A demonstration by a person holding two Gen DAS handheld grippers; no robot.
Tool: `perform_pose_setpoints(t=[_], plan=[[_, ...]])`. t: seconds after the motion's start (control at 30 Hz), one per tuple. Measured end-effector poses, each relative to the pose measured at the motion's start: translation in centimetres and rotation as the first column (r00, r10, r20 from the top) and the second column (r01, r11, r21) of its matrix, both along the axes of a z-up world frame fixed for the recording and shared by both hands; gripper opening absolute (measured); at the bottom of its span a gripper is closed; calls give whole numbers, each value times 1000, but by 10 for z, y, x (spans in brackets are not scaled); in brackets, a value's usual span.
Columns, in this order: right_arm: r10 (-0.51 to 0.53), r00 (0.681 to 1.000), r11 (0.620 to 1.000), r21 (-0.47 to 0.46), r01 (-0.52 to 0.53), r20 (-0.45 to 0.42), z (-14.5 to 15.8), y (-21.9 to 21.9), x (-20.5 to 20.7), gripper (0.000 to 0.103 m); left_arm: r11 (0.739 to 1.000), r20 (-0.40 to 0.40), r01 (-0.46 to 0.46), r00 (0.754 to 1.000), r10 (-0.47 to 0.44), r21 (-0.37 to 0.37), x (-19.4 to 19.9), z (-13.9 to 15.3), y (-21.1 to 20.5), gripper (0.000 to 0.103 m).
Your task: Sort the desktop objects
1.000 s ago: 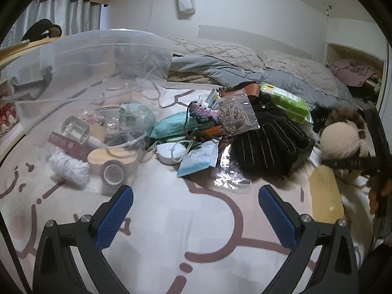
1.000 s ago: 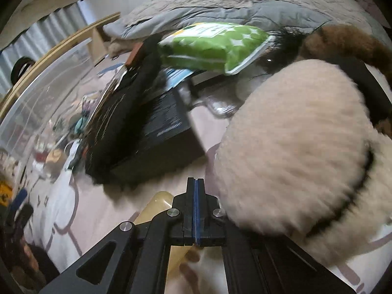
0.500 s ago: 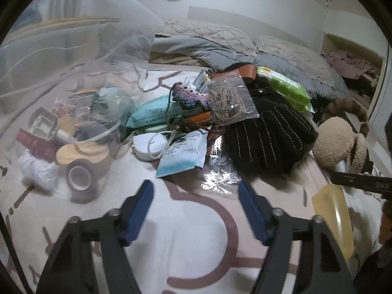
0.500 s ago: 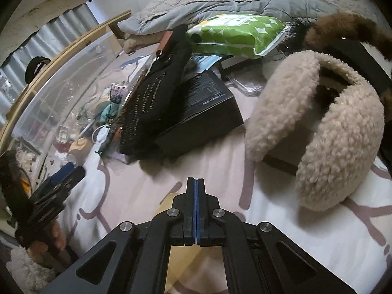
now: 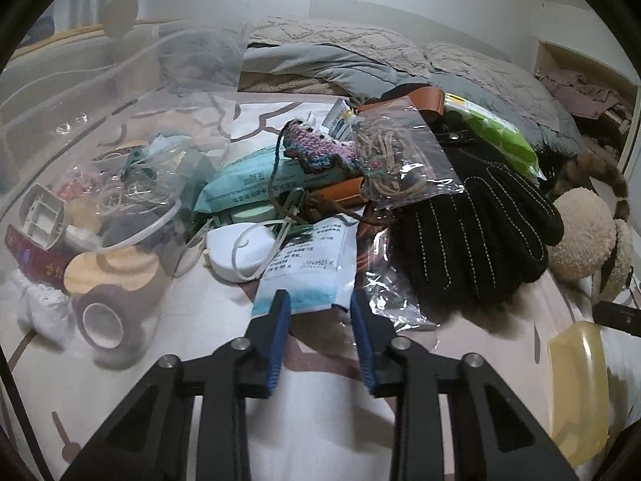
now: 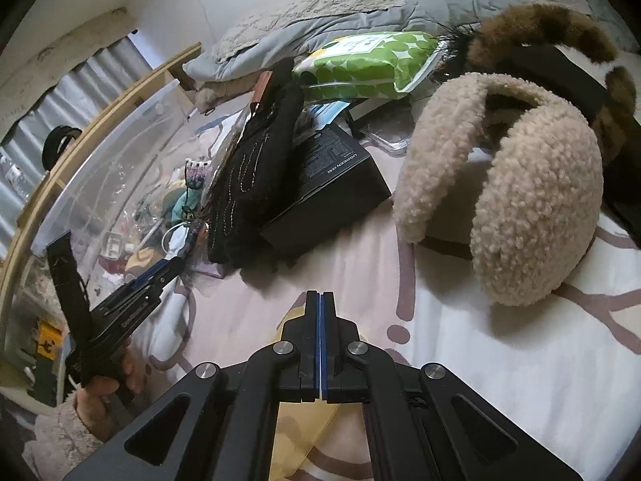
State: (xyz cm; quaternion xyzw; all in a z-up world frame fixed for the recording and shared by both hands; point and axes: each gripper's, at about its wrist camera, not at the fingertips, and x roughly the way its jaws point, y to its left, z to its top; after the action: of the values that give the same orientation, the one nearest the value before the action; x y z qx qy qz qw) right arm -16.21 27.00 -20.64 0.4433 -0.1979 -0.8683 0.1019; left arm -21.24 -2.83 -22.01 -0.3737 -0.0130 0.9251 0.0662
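The left gripper [image 5: 319, 300], black with blue pads, has just been closing, its jaws now narrowed on the near edge of a white sachet with a blue band [image 5: 306, 270], which lies beside a round white case [image 5: 240, 250] and black stitched gloves [image 5: 476, 236]

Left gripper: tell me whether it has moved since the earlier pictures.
Yes. The left gripper has come forward and down toward the white and blue packet, which looms larger now. Its jaws have just been closing, and the packet's near edge sits between them.
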Motion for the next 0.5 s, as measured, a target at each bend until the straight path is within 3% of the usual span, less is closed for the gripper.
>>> perform_pose_setpoints(t=[0.2, 0.5], plan=[[-12, 1000, 1000, -17, 12, -2, -1, 1, 3, 0, 1000, -50, 17, 999, -17, -8, 6, 7, 3, 13], [-42, 999, 998, -52, 41, -6, 0, 2, 12, 0, 1000, -24, 12, 1000, -12, 18, 23, 8, 1, 10]])
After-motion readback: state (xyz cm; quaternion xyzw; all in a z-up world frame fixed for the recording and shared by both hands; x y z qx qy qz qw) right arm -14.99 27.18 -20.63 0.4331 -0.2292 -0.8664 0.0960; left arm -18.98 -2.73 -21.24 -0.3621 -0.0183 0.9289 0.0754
